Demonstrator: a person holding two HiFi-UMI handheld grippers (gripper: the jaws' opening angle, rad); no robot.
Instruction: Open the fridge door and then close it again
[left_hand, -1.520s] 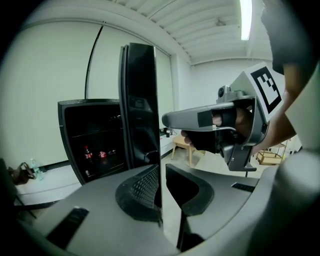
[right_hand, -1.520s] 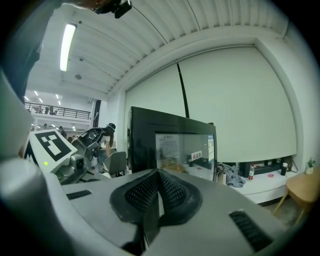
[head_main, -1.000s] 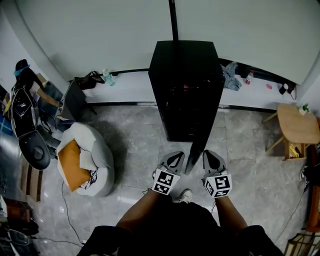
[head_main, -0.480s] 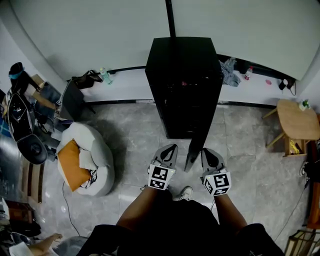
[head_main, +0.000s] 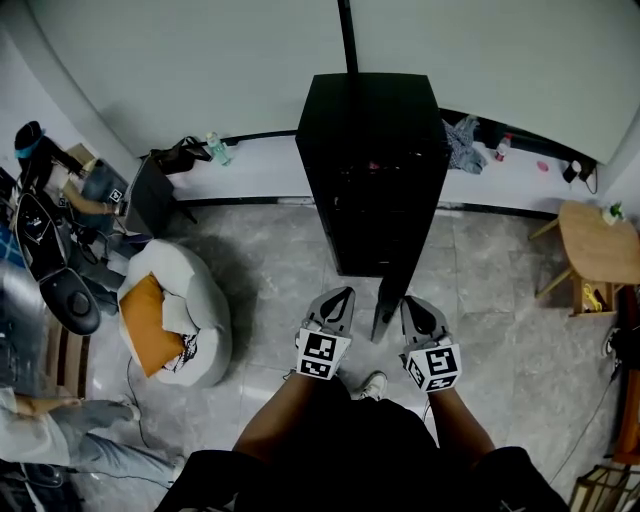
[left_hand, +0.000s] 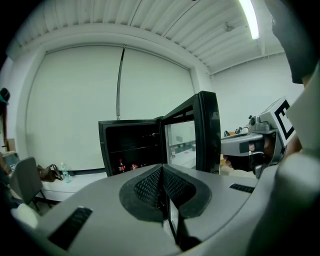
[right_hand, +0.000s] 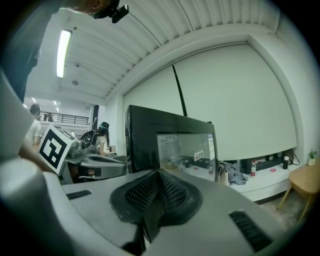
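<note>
One fridge (head_main: 370, 170), one fridge door (head_main: 388, 305), one table (head_main: 590, 250) and one beanbag (head_main: 200, 310) are counted. Two grippers: left gripper (head_main: 343, 297), right gripper (head_main: 409, 302). Apparently two bottles: left bottle (head_main: 216, 150), right bottle (head_main: 501, 148).

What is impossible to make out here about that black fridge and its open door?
Fridge shelves: the head view shows only the black top; in the left gripper view the small red items inside are too small to name.
Door's lower part: left gripper view, hidden behind the left gripper's own body.
Stickers on the door glass: right gripper view, print too small to read.
</note>
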